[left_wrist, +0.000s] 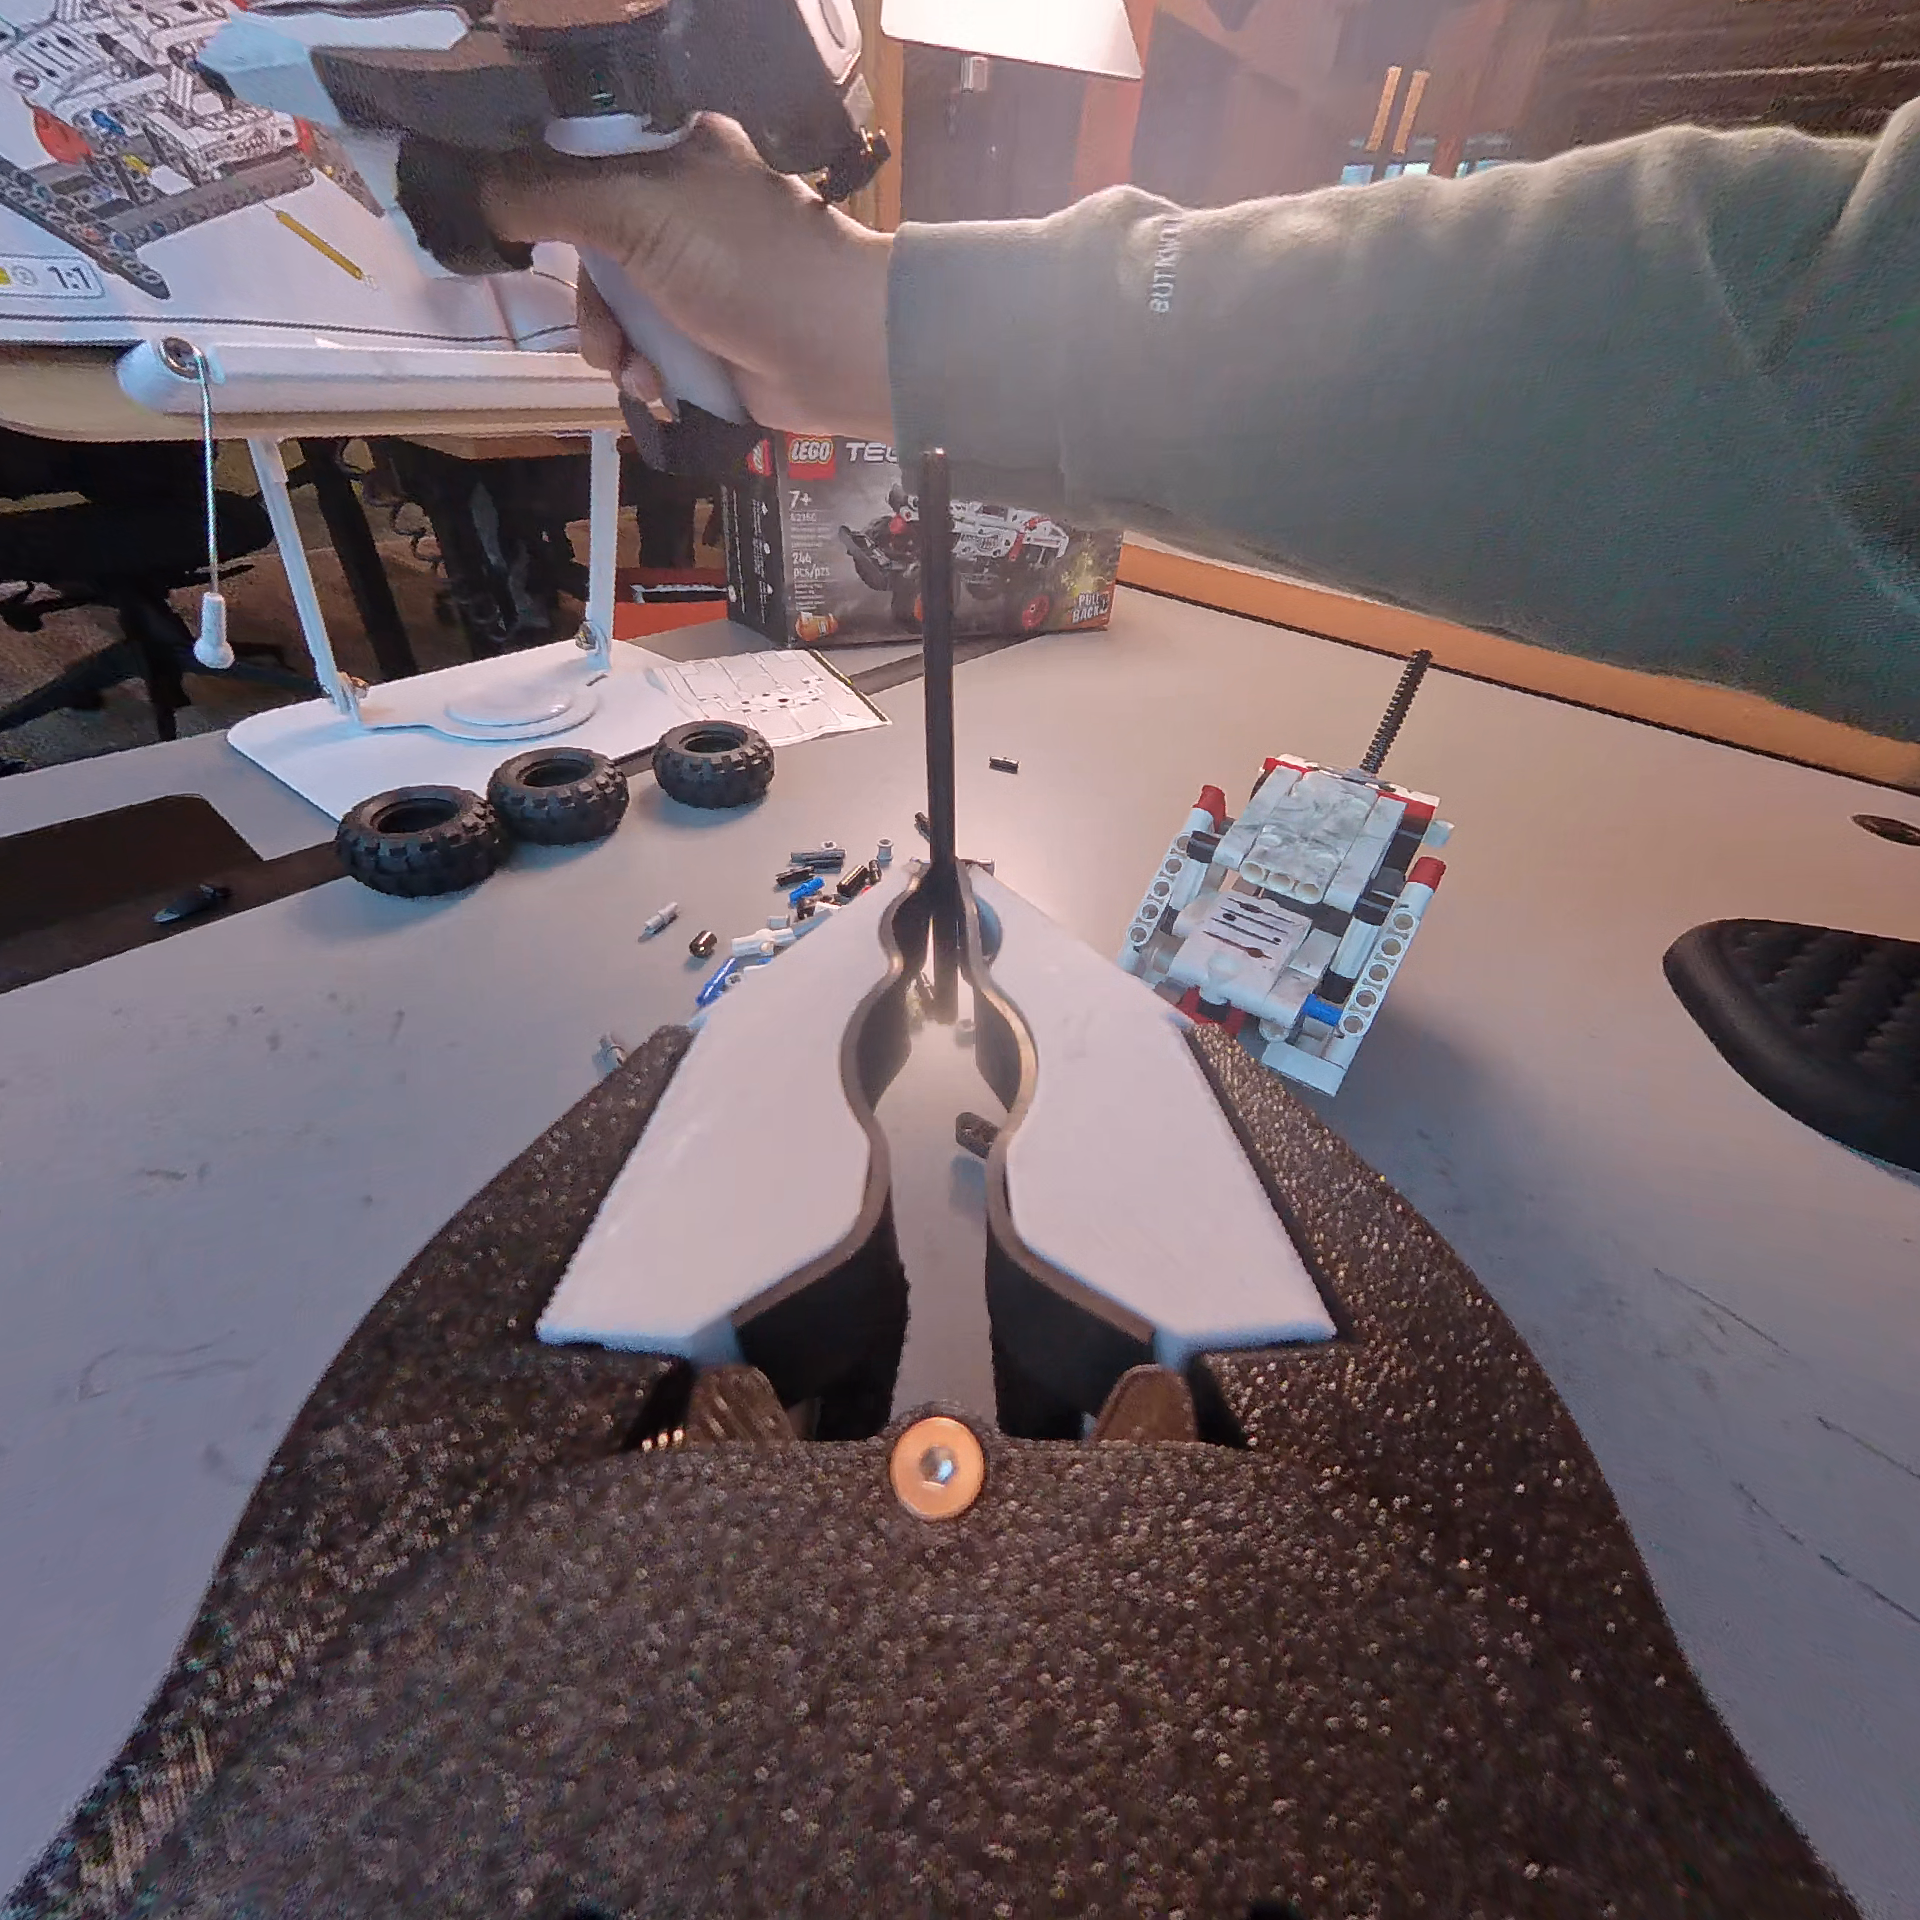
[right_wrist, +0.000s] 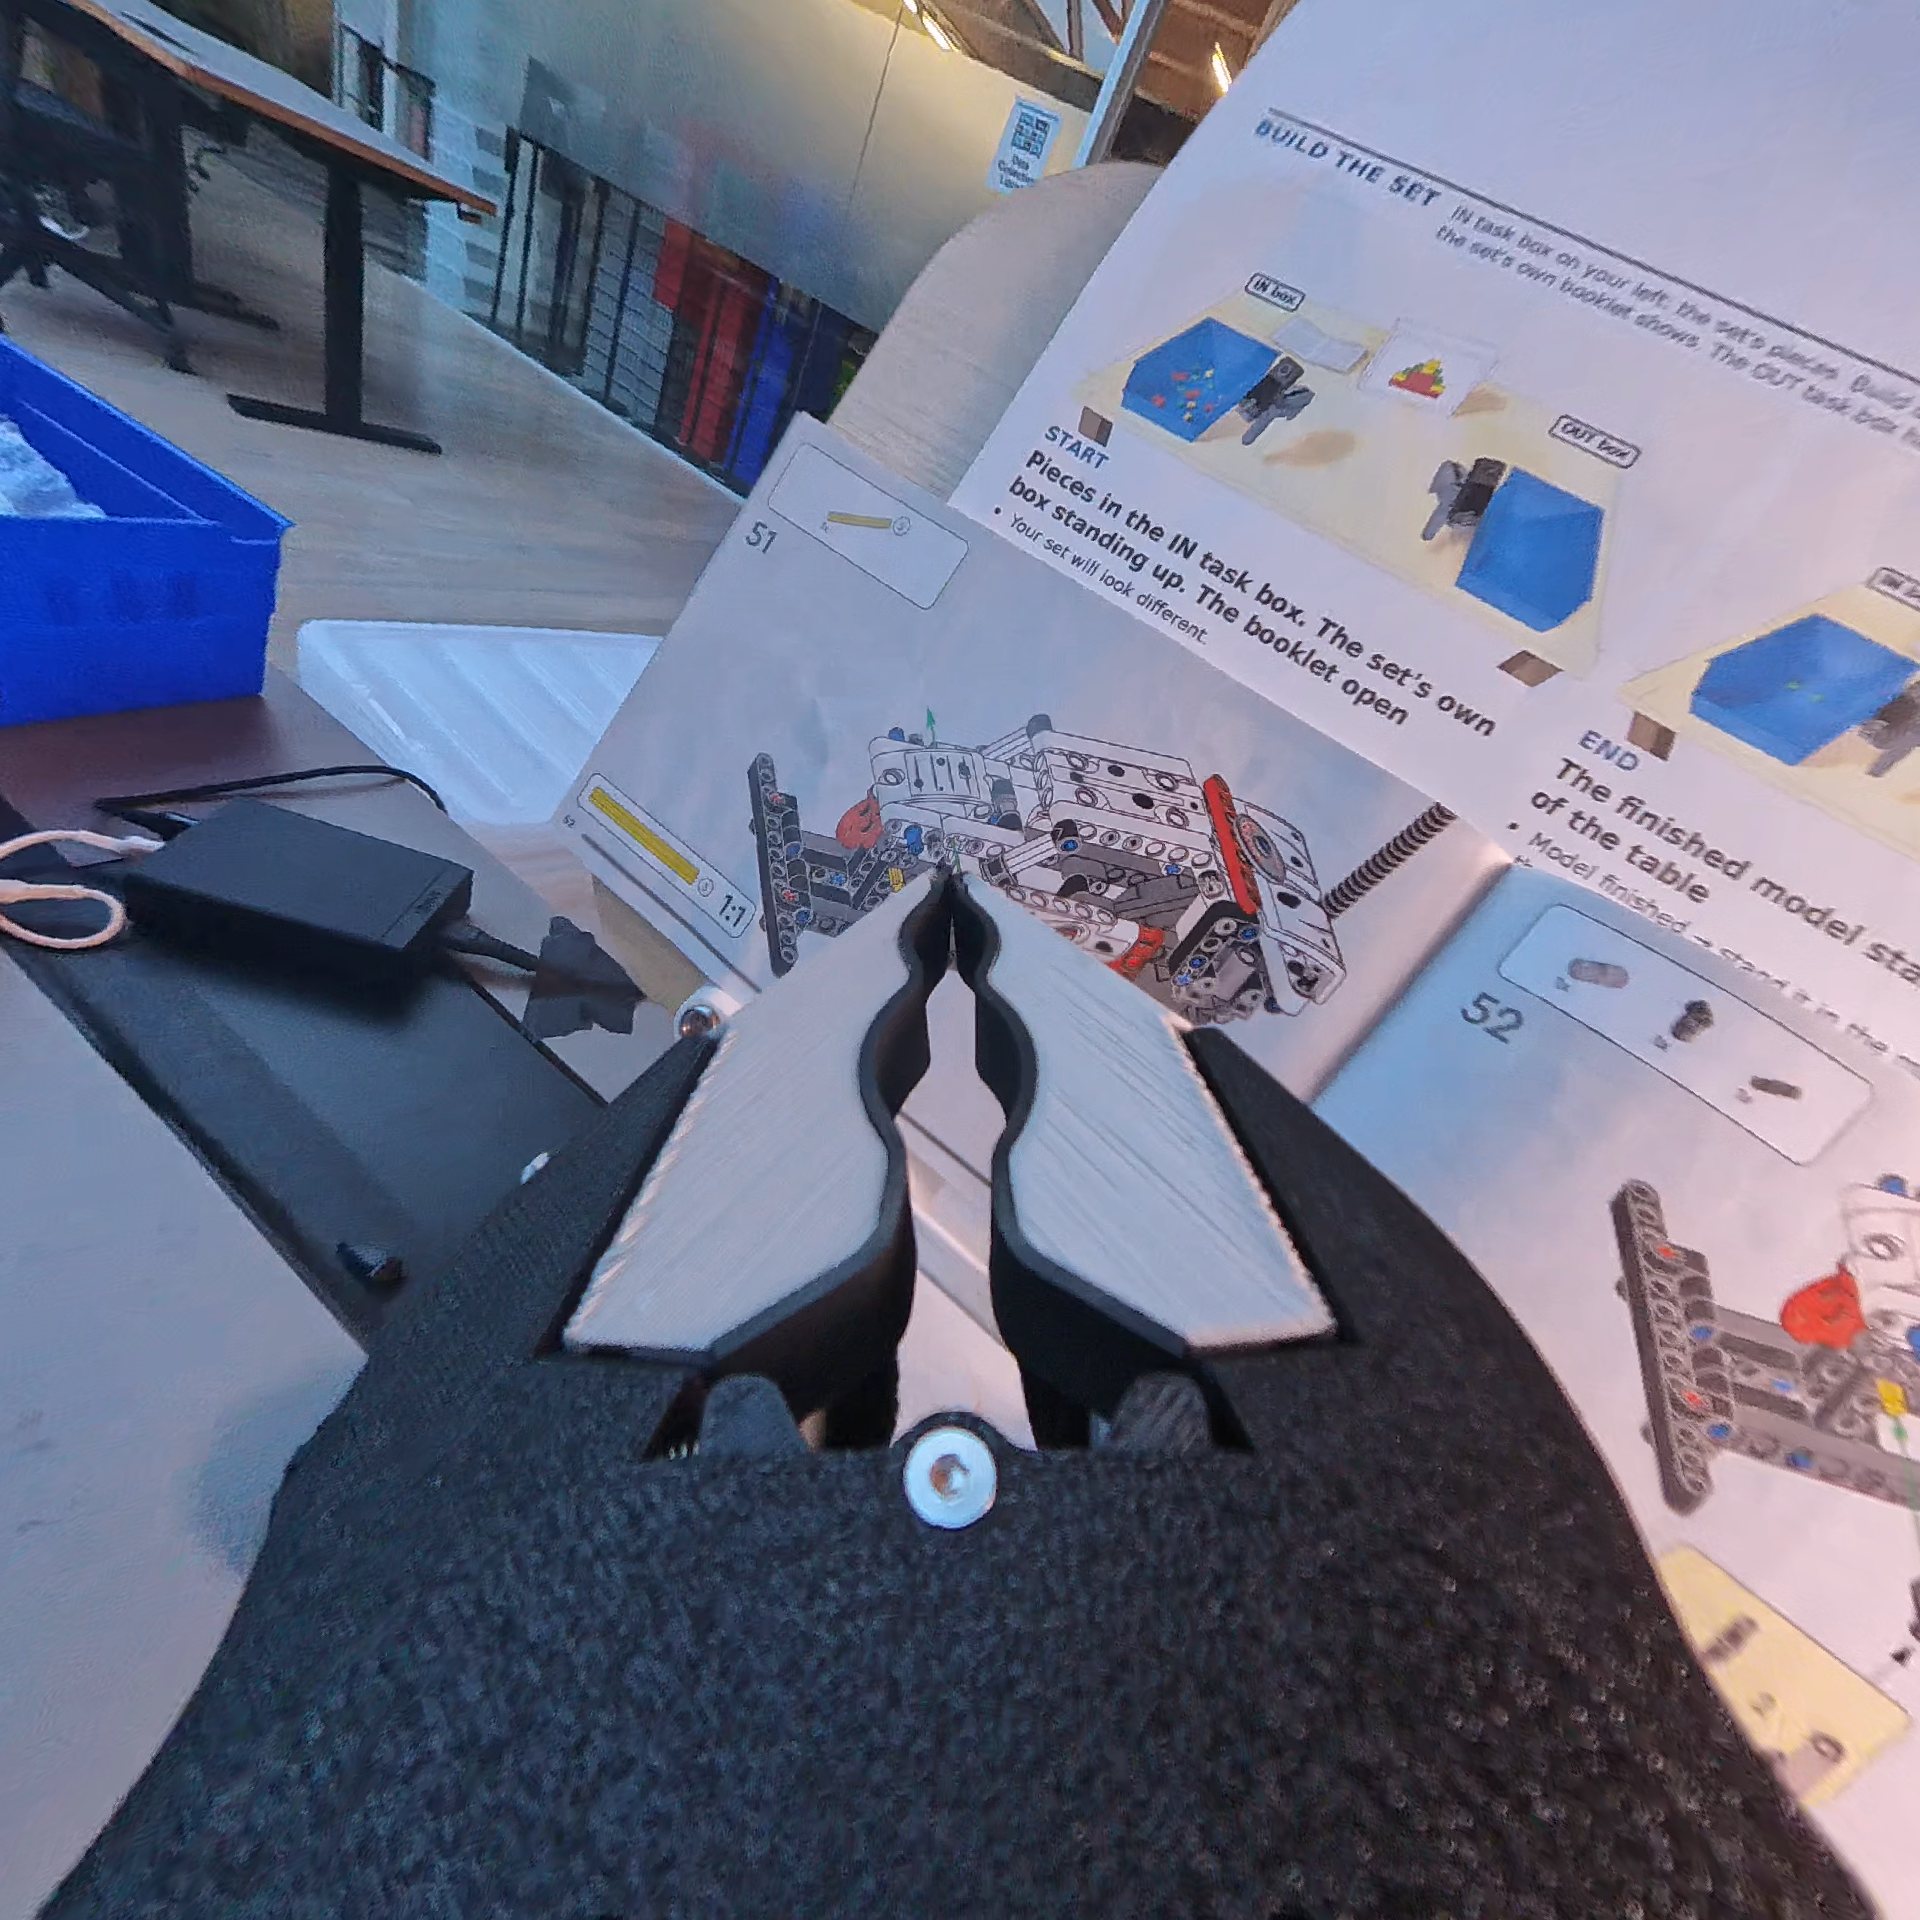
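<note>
The left claw (left_wrist: 940, 883) is clenched on a thin black axle rod (left_wrist: 936, 665) that stands upright from its tips; the rod's lower end is hidden between the fingers, and a small black piece lies in shadow under the claw, too dim to name. Just right of the claw, a partly built white, black and red brick vehicle (left_wrist: 1288, 935) lies on the grey table (left_wrist: 312, 1143), a black toothed strip jutting from its far end. Loose small pins (left_wrist: 800, 904) are scattered just left of the tips, with three black tyres (left_wrist: 551, 805) farther left beside a white stand's base. The set's box (left_wrist: 914, 540) is partly covered by a person's green sleeve (left_wrist: 1403, 416), whose hand holds the right claw at the upper left, cut off by the frame edge. In its own view the right claw (right_wrist: 951, 883) is closed on nothing, tips meeting before the open instruction booklet (right_wrist: 1039, 748), which a printed sheet (right_wrist: 1455, 416) overlaps. A blue bin (right_wrist: 125, 582) is cropped at left.
</note>
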